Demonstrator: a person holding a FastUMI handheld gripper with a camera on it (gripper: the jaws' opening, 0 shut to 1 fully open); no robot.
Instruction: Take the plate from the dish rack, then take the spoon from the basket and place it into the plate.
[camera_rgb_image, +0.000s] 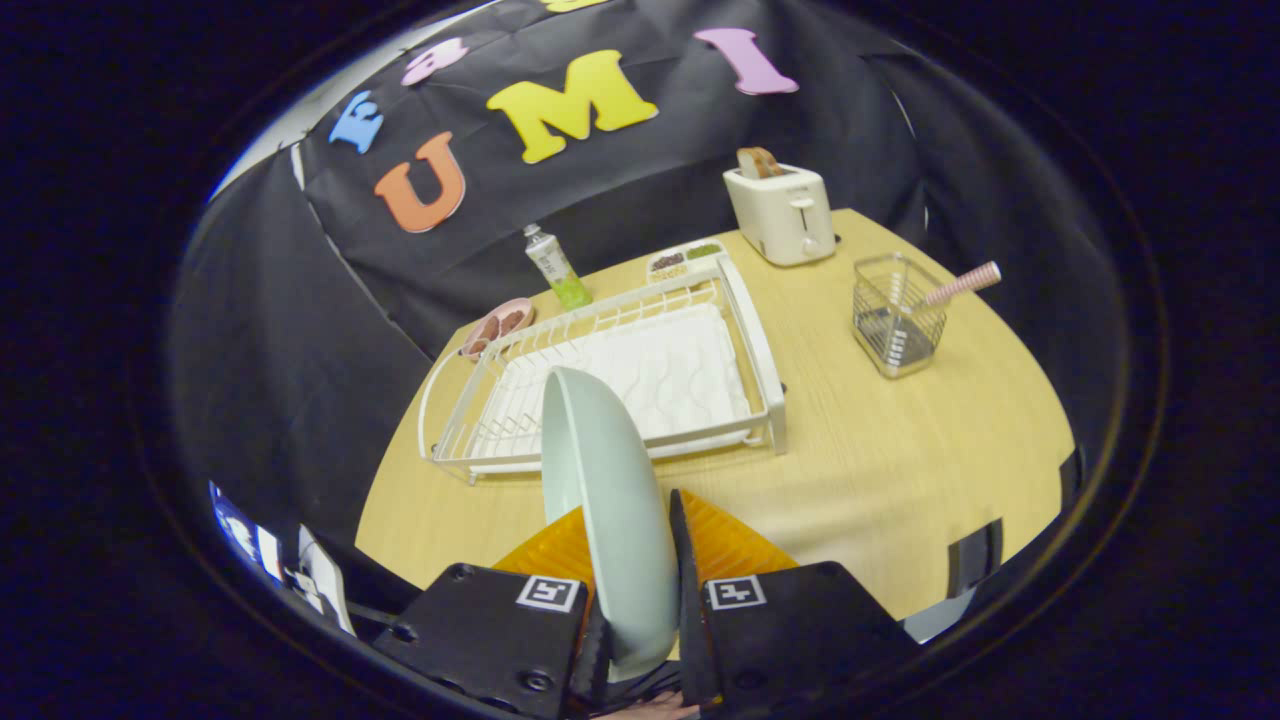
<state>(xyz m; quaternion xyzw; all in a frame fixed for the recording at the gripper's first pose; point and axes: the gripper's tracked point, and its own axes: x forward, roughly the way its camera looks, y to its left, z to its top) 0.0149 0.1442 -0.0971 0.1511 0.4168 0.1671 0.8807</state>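
A pale grey-green plate (605, 500) stands on edge between my fingers, held up above the wooden table, and my gripper (632, 560) is shut on its rim. Beyond the plate lies the white dish rack (745, 330) with a white ribbed mat inside and no dishes. To the right of the rack stands a clear wire basket (895, 315). A spoon with a pink striped handle (962, 283) leans out of the basket toward the right.
A white toaster (782, 212) with a slice of bread stands behind the rack. A small green bottle (556, 266), a divided snack tray (684, 260) and a pink dish (497, 325) line the far table edge. Bare wood (900, 450) lies between rack and basket.
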